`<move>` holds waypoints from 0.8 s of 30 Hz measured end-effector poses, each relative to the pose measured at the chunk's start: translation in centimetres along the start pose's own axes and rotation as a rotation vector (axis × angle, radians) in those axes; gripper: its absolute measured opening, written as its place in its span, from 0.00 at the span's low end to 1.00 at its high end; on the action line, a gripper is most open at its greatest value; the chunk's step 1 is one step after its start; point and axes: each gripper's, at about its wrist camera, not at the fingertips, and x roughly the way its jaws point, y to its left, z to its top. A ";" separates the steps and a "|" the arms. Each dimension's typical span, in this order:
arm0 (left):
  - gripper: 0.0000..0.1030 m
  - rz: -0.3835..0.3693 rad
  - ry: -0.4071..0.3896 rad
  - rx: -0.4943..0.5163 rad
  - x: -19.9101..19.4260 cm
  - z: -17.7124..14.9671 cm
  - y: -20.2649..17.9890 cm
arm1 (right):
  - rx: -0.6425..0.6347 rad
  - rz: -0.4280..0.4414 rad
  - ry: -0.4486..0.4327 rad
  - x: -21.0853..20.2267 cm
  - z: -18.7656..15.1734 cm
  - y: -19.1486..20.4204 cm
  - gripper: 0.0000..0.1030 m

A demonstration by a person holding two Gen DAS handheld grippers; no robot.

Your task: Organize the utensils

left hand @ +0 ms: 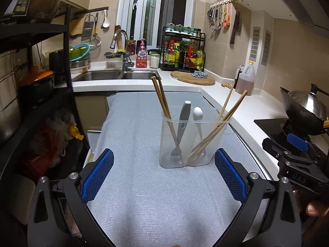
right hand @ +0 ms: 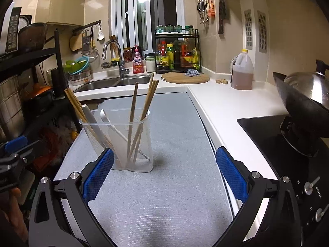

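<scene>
L tongs [left hand: 164, 173]: wide open, nothing held; blue pads apart over bare mat.
R tongs [right hand: 164, 173]: wide open too, empty.
Mat [left hand: 144, 195]: grey, covers counter under both tongs; no loose utensils seen on it.
Holder [left hand: 193, 142]: clear plastic cup, upright on mat, just ahead of L tongs, slightly R of their centre line; for R tongs it's ahead-left, its base partly behind their L pad [right hand: 98, 173].
Contents: fork [left hand: 181, 131] tines down, white spoon [left hand: 197, 115] bowl up, chopsticks [left hand: 162, 107] leaning L, 2nd bunch leaning R [left hand: 230, 111].
Beyond holder: white counter [left hand: 236, 100], sink [left hand: 115, 76], cutting board [left hand: 193, 77], oil jug [left hand: 245, 78]; wok [left hand: 304, 107] far R of tongs.
Step (judgmt): everything visible looks already in the cup, so prob. at or near the end, tongs let go & clear.
Next (judgmt): if anything's left it's out of view; else lift both tongs away w/o clipping the leaning sticks.
</scene>
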 end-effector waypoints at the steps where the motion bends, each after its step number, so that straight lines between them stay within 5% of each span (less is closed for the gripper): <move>1: 0.93 0.004 -0.001 -0.001 0.0 0.0 0.1 | -0.008 -0.004 -0.009 -0.3 -0.3 0.3 0.95; 24: 0.93 0.029 0.018 -0.020 1.7 -0.7 0.4 | -0.039 -0.041 0.001 -1.0 -0.4 1.2 0.95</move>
